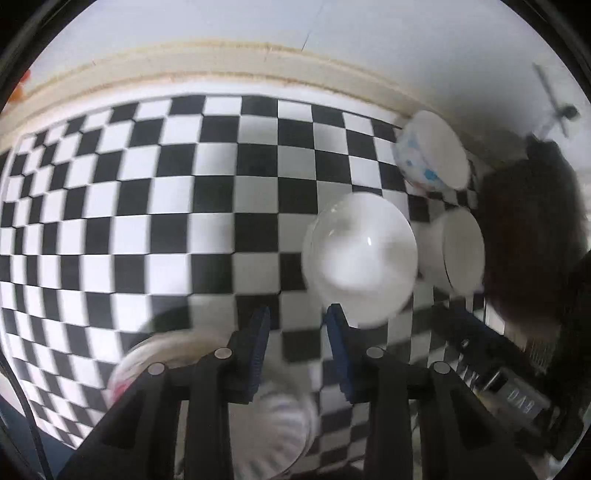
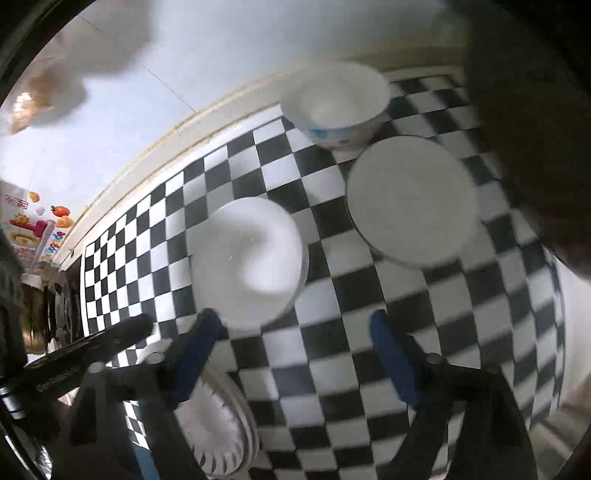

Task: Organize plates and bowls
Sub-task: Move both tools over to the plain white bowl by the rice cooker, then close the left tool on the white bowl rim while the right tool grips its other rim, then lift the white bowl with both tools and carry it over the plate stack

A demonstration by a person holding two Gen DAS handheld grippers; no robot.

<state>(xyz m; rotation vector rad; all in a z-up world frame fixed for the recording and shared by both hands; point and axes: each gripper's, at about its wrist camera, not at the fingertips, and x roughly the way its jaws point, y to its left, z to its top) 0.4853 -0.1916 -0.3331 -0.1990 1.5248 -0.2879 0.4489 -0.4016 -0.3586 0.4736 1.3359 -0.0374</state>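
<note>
**Checkered tabletop, four or five white dishes, both grippers empty**

Surface: tabletop under a black-and-white checkered cloth, glossy, flat. Cream moulded edge strip along the far side, top of the left wrist frame. Beyond it plain pale wall. Colourful fruit and cartoon stickers on the wall, left edge of the right wrist frame. Dark blurred mass at the right of both frames, cannot tell what.

Dishes, all smooth and white, ceramic-looking:
- Shallow glossy white plate right of centre in the left wrist frame; same plate centre-left in the right wrist frame. Round, with a small highlight.
- Plain white bowl upper right of centre in the right wrist frame, matte-looking inside; seen side-on at right in the left wrist frame, just beside the plate.
- Blue-patterned bowl top centre of the right wrist frame, near the edge strip; upper right in the left wrist frame.
- Ribbed scalloped plate bottom left of the right wrist frame, under the fingers; blurred ribbed dish at the bottom of the left wrist frame.

Left hand-held gripper: blue pads apart, nothing between, right pad just at the plate's near rim; contact unclear.
Right hand-held gripper: spread wide, nothing held, left finger beside the plate rim.
</note>
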